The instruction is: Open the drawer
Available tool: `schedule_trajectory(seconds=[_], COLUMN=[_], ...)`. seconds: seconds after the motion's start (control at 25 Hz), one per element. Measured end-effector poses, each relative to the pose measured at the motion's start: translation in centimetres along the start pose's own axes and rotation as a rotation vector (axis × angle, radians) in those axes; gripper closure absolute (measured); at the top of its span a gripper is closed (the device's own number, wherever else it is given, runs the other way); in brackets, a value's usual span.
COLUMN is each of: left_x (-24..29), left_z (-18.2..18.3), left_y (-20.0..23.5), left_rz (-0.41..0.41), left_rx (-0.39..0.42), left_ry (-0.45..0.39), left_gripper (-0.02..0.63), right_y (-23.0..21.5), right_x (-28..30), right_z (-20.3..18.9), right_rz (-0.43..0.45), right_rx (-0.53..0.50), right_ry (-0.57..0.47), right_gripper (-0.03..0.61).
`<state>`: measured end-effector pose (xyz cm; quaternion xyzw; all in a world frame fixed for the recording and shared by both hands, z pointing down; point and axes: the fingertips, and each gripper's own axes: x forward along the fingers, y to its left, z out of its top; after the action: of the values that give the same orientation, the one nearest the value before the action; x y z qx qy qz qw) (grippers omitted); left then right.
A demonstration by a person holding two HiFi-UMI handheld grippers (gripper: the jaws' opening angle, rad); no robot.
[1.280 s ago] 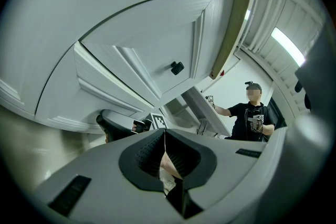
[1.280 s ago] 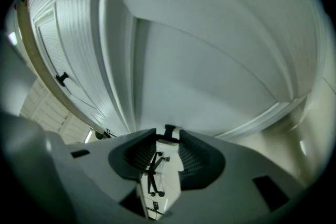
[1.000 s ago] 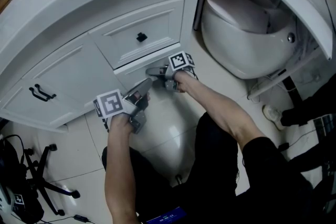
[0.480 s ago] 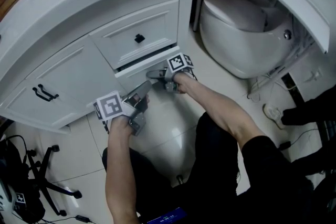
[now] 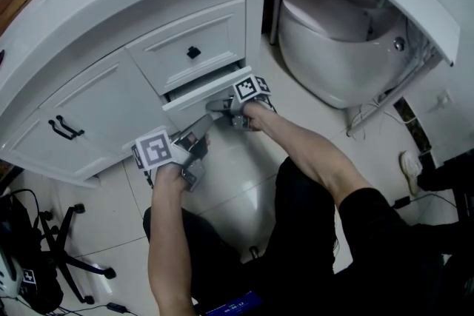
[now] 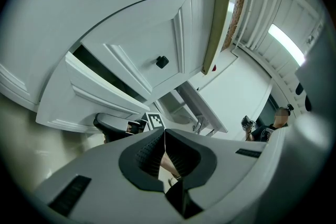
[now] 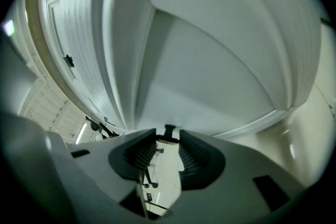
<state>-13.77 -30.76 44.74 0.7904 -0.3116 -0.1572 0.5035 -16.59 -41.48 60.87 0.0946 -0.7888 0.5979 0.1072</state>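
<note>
Lower drawer (image 5: 191, 97) ajar, contents hidden

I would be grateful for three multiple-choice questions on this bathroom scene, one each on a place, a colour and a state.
1. In the head view, where does the toilet stand relative to the cabinet?
A. to its right
B. to its left
C. on top of it

2. What colour is the upper knob on the upper drawer?
A. gold
B. black
C. red

3. How is the lower drawer?
A. fully shut
B. taken out and lying on the floor
C. pulled out a little

Answers:
1 A: the toilet fills the right of the head view, beside the cabinet's end.
2 B: it shows dark against the white front.
3 C: a dark gap shows above its front, with the right gripper shut on the lower knob.
</note>
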Motion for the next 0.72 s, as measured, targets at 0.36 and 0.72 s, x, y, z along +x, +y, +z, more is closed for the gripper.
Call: schedule_trajectory(seconds=[0.36, 0.72], left_x=[-0.5, -0.5], left_z=[-0.5, -1.7], left_y=[-0.5, -1.5], left_rz=[0.016, 0.009], left_rx=[0.001, 0.015], left_ry=[0.000, 0.014], left_gripper=[0.623, 0.623], right_y=[0.0, 0.3], right_x=[-0.3, -0.7], right_z=[-0.9, -1.7], right_rz=[-0.010, -0.020], right_rx=[0.000, -0.002], right_ry=[0.019, 0.021], right_gripper=[0.426, 0.426])
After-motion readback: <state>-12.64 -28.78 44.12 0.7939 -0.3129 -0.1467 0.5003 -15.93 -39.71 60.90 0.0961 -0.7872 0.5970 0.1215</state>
